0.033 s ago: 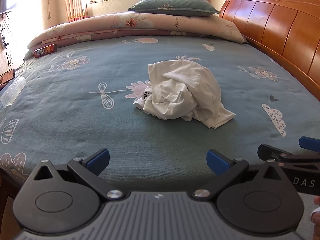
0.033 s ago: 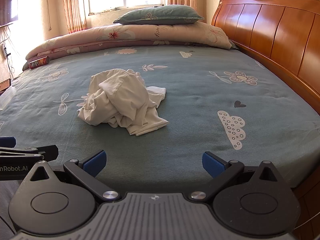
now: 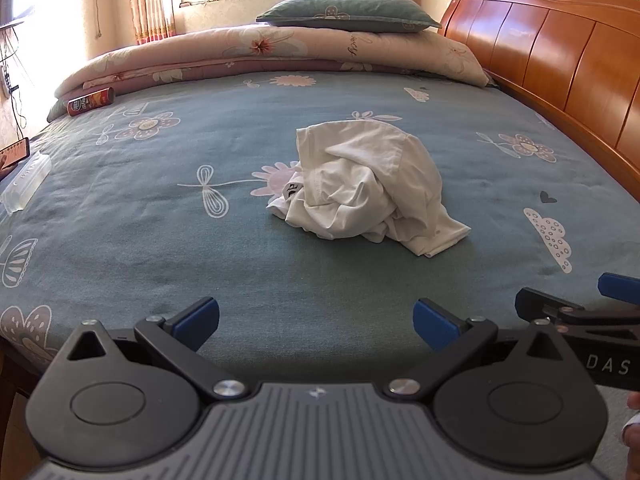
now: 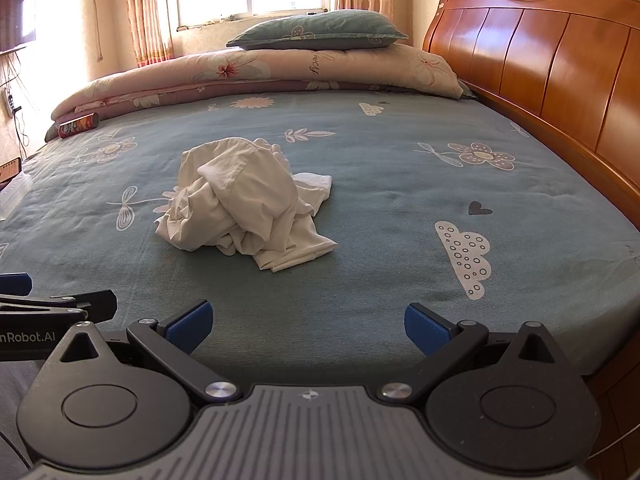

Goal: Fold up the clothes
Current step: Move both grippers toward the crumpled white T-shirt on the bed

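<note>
White garment (image 3: 366, 184) lies crumpled on the bed (image 3: 160, 208), folding not started; left tool (image 3: 316, 320) and right tool (image 4: 308, 322) both apart, empty.

Left gripper (image 3: 316, 322): jaws spread wide, 2 blue-padded fingers (image 3: 196, 318) well apart, nothing between them. Held level, pointing forward.

Right gripper (image 4: 306, 326): same pose, jaws wide, blue pads (image 4: 424, 330) apart and holding nothing.

Both grippers sit side by side at about the same height. The right gripper's fingers show at the right edge of the left wrist view; the left gripper's fingers show at the left edge of the right wrist view. A bit of the person's hand (image 3: 634, 436) shows at the lower right corner.
</note>
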`<control>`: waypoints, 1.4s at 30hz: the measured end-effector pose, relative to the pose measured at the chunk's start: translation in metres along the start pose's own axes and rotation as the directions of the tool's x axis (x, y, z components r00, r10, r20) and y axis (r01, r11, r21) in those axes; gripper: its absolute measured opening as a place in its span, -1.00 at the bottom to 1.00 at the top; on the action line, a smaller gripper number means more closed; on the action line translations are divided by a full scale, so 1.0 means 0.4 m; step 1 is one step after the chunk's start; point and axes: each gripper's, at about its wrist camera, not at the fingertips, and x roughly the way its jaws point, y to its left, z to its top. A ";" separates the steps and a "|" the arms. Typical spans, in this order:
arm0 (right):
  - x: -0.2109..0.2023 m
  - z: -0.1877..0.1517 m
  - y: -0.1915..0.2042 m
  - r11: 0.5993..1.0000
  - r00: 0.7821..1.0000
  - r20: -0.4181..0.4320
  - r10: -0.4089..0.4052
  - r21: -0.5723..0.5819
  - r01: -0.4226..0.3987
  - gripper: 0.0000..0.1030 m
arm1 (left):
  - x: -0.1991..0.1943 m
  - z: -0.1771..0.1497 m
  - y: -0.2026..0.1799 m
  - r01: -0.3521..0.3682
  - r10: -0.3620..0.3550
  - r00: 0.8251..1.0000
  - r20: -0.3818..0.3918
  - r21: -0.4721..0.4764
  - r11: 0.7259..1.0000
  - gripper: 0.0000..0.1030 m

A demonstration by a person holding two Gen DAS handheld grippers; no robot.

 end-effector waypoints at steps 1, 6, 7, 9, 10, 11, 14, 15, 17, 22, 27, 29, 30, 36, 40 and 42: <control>-0.001 0.000 0.000 1.000 1.000 0.001 0.001 0.000 -0.001 1.00 | 0.000 0.000 0.001 0.000 0.000 1.000 0.001 -0.003 1.000 0.99; -0.003 -0.001 0.000 1.000 1.000 0.007 0.001 -0.003 -0.001 1.00 | 0.002 0.000 0.005 0.003 -0.003 1.000 0.003 -0.016 1.000 0.99; -0.001 -0.004 0.001 1.000 1.000 0.009 0.002 -0.003 -0.002 1.00 | 0.003 0.000 0.006 0.003 -0.003 1.000 0.004 -0.018 1.000 0.99; -0.004 -0.002 0.000 1.000 1.000 0.013 0.006 0.001 -0.006 1.00 | 0.007 0.001 0.014 0.009 -0.009 1.000 0.005 -0.040 0.999 0.99; 0.000 0.002 -0.002 1.000 1.000 0.011 0.010 0.005 -0.010 1.00 | 0.009 0.001 0.017 0.008 -0.008 1.000 0.005 -0.048 0.999 0.99; 0.002 0.005 -0.004 1.000 1.000 0.010 0.013 0.011 -0.013 1.00 | 0.011 0.000 0.019 0.001 -0.001 1.000 0.005 -0.054 0.999 0.99; -0.003 0.003 -0.007 1.000 1.000 0.018 0.015 0.021 -0.016 1.00 | 0.017 0.002 0.034 -0.010 0.010 1.000 -0.003 -0.068 0.998 0.99; -0.003 0.002 -0.008 1.000 1.000 0.019 0.016 0.022 -0.016 1.00 | 0.019 0.000 0.034 -0.007 0.006 1.000 -0.005 -0.070 0.998 0.99; -0.002 0.000 -0.009 1.000 1.000 0.018 0.018 0.024 -0.019 1.00 | 0.023 -0.002 0.032 0.000 -0.001 1.000 -0.006 -0.069 0.998 0.99; 0.001 -0.004 -0.015 0.999 0.999 0.020 0.028 0.028 -0.029 1.00 | 0.033 -0.002 0.018 0.006 -0.007 1.000 -0.012 -0.047 0.999 0.99; -0.002 -0.008 -0.030 0.997 0.997 0.056 0.058 0.043 -0.060 1.00 | 0.057 -0.002 0.024 0.033 -0.036 0.999 -0.032 -0.078 0.996 0.99; 0.002 -0.008 -0.037 0.996 0.995 0.065 0.071 0.050 -0.074 1.00 | 0.067 -0.004 0.026 0.042 -0.046 0.998 -0.040 -0.086 0.995 0.99; 0.006 -0.008 -0.039 0.995 0.995 0.065 0.079 0.053 -0.082 1.00 | 0.071 -0.005 0.025 0.045 -0.048 0.998 -0.041 -0.085 0.995 0.99; 0.050 -0.006 -0.040 0.994 0.994 0.048 0.095 0.051 -0.097 1.00 | 0.097 0.003 0.021 0.083 -0.085 0.996 -0.025 -0.088 0.993 0.99; 0.077 0.003 -0.031 0.991 0.990 0.064 0.126 0.025 -0.128 1.00 | 0.126 0.019 0.017 0.106 -0.107 0.994 -0.015 -0.080 0.991 0.99; 0.095 0.012 -0.041 0.985 0.984 0.060 0.165 0.044 -0.168 1.00 | 0.145 0.024 0.015 0.123 -0.123 0.992 -0.009 -0.051 0.991 0.99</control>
